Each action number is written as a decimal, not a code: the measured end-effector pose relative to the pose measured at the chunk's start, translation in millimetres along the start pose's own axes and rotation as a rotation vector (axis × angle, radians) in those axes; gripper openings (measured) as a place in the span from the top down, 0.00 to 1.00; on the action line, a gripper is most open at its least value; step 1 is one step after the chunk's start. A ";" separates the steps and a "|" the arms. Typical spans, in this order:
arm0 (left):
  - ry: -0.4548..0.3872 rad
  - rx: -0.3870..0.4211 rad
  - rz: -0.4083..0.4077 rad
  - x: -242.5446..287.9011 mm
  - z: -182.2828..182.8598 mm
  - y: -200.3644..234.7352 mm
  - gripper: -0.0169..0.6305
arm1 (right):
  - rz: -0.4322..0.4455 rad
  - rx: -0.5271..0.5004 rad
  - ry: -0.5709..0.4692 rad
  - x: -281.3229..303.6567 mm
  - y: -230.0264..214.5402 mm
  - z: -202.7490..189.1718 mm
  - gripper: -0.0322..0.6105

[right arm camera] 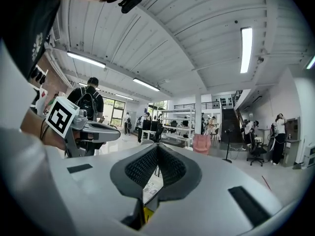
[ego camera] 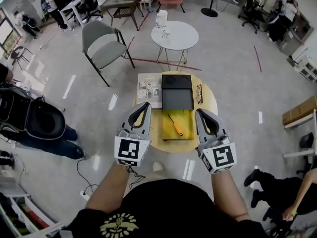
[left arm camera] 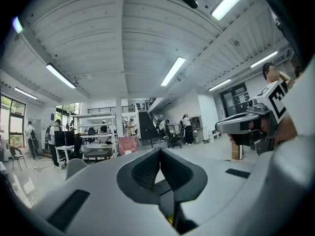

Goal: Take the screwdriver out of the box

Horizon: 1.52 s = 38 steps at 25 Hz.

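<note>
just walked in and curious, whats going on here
A person holds a gripper in each hand, left gripper and right gripper, both shut and empty, over a round table. The screwdriver lies untouched in the open box between them.

Black shirt (ego camera: 168, 205) (yellow emblem (ego camera: 118, 225), possibly floral).

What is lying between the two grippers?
In the head view, the yellow box, with the orange screwdriver lying inside it, sits between the left gripper and the right gripper.
</note>
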<state>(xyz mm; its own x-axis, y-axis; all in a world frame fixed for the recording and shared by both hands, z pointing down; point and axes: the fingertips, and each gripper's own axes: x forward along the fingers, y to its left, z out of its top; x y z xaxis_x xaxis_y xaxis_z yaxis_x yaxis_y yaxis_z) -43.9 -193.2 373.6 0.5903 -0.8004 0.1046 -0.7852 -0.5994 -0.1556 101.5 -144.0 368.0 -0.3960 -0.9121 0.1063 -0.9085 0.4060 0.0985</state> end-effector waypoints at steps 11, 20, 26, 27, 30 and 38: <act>-0.020 -0.019 -0.034 0.6 -6.5 35.7 0.95 | -0.030 0.013 0.010 26.2 19.9 8.1 0.93; -0.018 -0.033 -0.070 9.0 -12.4 29.9 0.95 | -0.037 0.006 0.015 29.2 15.5 13.1 0.93; -0.010 -0.042 -0.039 19.4 -17.8 36.6 0.95 | 0.011 0.015 0.031 47.8 10.4 4.5 0.93; -0.005 -0.046 -0.032 22.0 -18.7 37.2 0.95 | 0.023 0.010 0.035 51.0 9.6 3.8 0.93; 0.005 -0.053 -0.024 31.7 -21.5 36.1 0.95 | 0.051 0.008 0.043 61.1 3.4 0.4 0.93; 0.023 -0.049 -0.004 64.3 -24.5 31.1 0.95 | 0.101 0.015 0.048 89.9 -24.4 -9.6 0.93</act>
<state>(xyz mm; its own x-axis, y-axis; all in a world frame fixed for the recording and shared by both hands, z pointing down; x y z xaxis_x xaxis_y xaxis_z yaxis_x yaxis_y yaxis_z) -34.9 -263.6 399.5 0.5898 -0.7974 0.1276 -0.7911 -0.6022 -0.1072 89.3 -235.4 384.6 -0.4794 -0.8625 0.1620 -0.8663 0.4946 0.0699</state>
